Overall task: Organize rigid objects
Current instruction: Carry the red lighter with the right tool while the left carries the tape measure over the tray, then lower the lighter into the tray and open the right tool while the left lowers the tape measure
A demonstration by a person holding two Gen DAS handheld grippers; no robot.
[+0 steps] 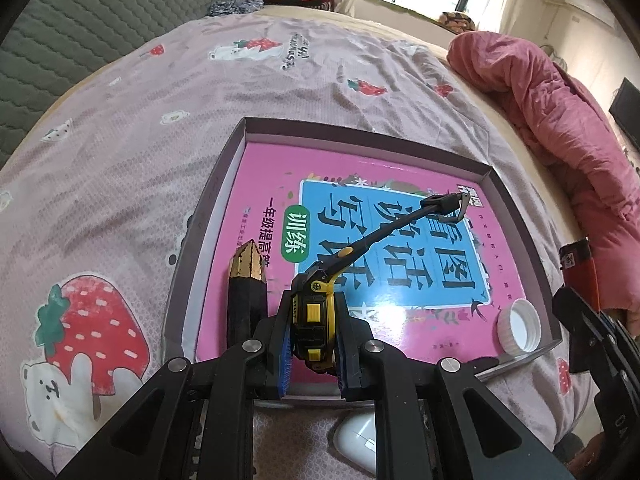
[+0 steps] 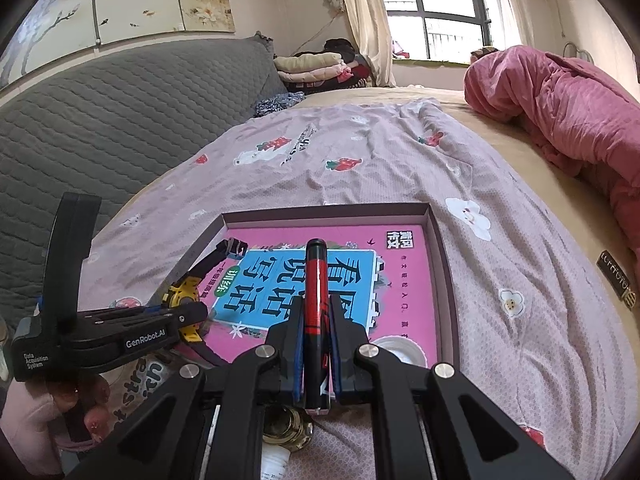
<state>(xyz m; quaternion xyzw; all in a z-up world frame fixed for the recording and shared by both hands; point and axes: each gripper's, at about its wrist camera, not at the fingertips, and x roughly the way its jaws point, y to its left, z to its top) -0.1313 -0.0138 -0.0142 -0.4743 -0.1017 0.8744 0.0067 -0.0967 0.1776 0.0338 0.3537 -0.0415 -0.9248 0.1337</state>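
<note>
Left gripper fingers clenched on a tape measure; right gripper fingers clenched on a red-black pen. Both over the tray; bedspread beyond its far rim lies open.

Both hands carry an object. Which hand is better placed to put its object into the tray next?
Probably left. Its tool holds the tape measure low over the tray; the right tool grips its marker near the tray's front edge.
</note>
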